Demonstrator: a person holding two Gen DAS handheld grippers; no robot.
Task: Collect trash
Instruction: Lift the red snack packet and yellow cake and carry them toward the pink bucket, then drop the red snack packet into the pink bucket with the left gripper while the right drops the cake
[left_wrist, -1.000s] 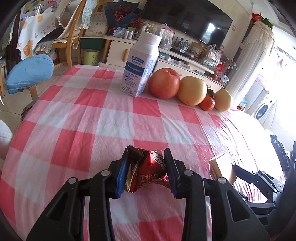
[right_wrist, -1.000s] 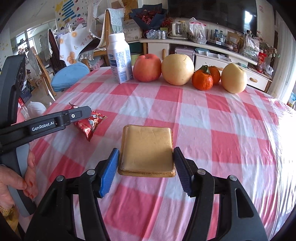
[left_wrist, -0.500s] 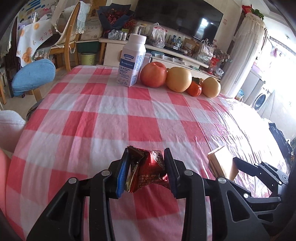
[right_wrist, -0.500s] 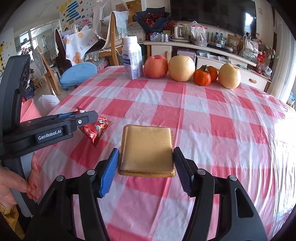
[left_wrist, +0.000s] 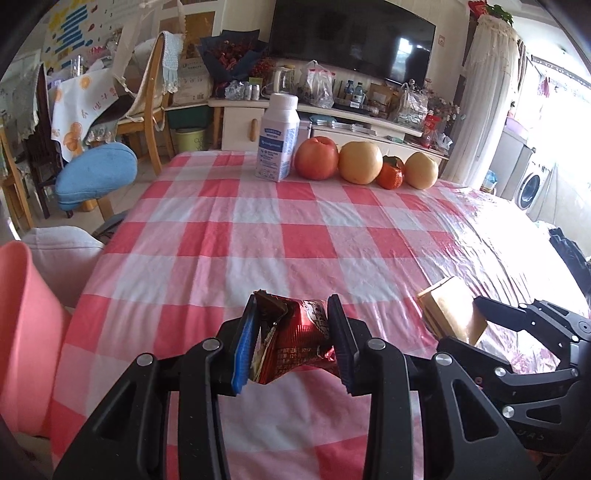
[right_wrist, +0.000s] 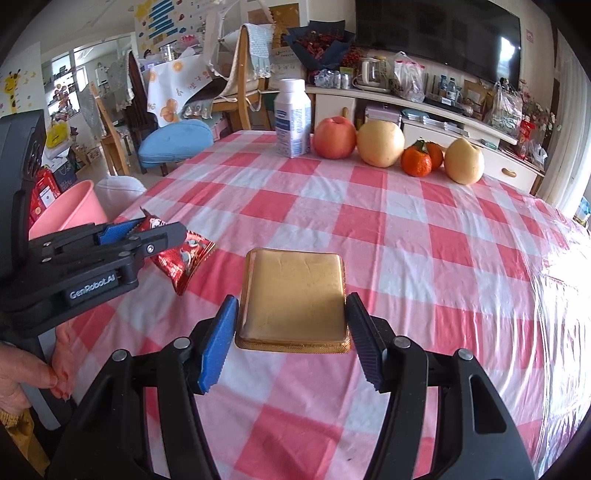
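My left gripper (left_wrist: 292, 341) is shut on a crumpled red foil wrapper (left_wrist: 295, 343) and holds it above the near part of the checked table. It also shows in the right wrist view (right_wrist: 147, 236) with the wrapper (right_wrist: 184, 258) sticking out. My right gripper (right_wrist: 291, 332) is shut on a flat gold tray-like packet (right_wrist: 291, 295), held above the table. The packet also shows in the left wrist view (left_wrist: 450, 314). A pink bin (right_wrist: 70, 214) stands on the floor by the table's left edge, also in the left wrist view (left_wrist: 22, 332).
At the table's far edge stand a white bottle (left_wrist: 277, 140), an apple (left_wrist: 316, 158), pears (left_wrist: 360, 162) and mandarins (left_wrist: 391, 173). The red-white tablecloth (left_wrist: 258, 229) covers the table. A blue chair cushion (left_wrist: 96, 177) and wooden chairs are at the left.
Both grippers have pulled back toward the near edge and risen with their loads. The pink bin has come into view at the left.
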